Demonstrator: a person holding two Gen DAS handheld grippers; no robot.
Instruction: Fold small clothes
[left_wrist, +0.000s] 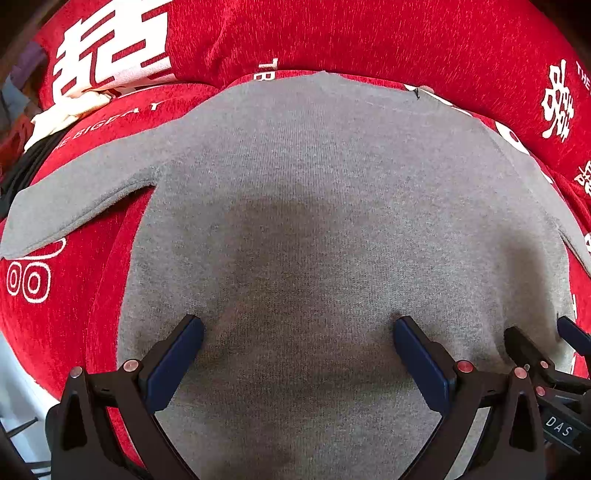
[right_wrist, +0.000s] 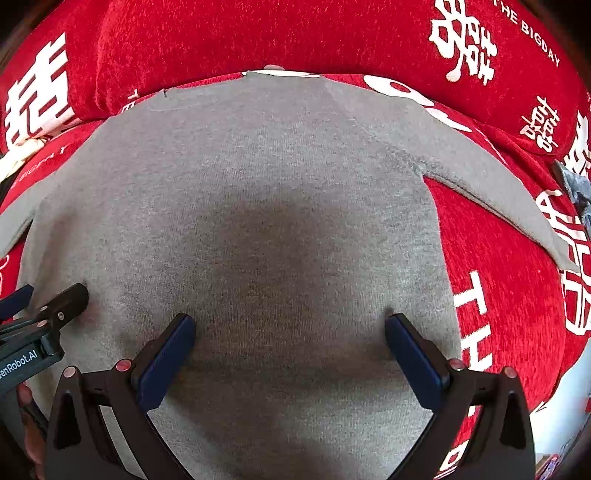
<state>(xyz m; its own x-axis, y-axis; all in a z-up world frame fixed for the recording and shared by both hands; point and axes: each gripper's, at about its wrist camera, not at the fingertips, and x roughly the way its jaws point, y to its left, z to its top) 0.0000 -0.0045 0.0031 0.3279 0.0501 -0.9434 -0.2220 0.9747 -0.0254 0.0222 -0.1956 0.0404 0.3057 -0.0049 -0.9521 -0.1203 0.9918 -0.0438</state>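
Red chenille cloth (left_wrist: 332, 33) with white lettering covers the surface, and a small grey knit top (left_wrist: 314, 221) lies flat on it, sleeves spread. Over the top's near part, the left gripper (left_wrist: 298, 332) and right gripper (right_wrist: 290, 330) hover side by side, jaws spread wide, holding nothing.
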